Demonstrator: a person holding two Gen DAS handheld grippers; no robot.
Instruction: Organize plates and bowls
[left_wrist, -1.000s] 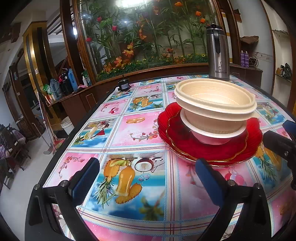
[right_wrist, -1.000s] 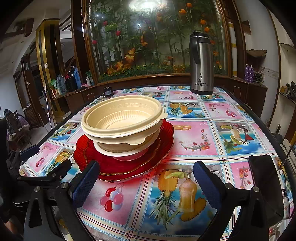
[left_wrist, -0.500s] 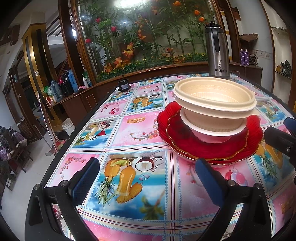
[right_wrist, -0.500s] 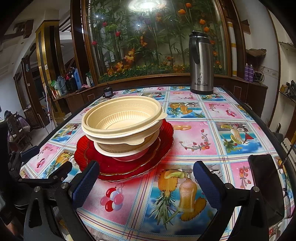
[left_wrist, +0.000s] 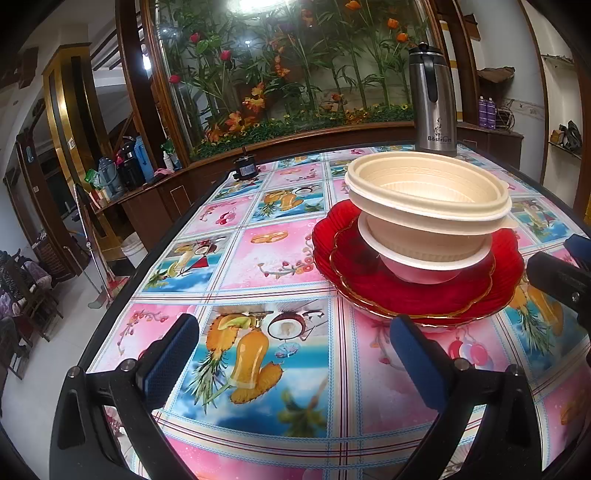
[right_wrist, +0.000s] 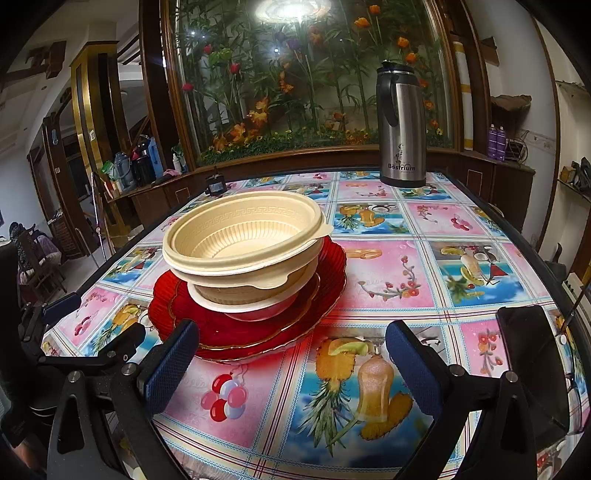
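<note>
The stacked bowls (left_wrist: 428, 206) rested on the red plates (left_wrist: 417, 291), ahead-right of the left gripper (left_wrist: 291, 354) and ahead-left of the right gripper (right_wrist: 291, 354). Both grippers were spread wide and empty; the right appeared marginally nearer.

Two cream ribbed bowls (right_wrist: 243, 236) sit nested upright in a white bowl (right_wrist: 255, 304). The stack rests on two stacked red scalloped plates (right_wrist: 325, 291), gold-rimmed, on the tabletop (right_wrist: 388, 280).
</note>
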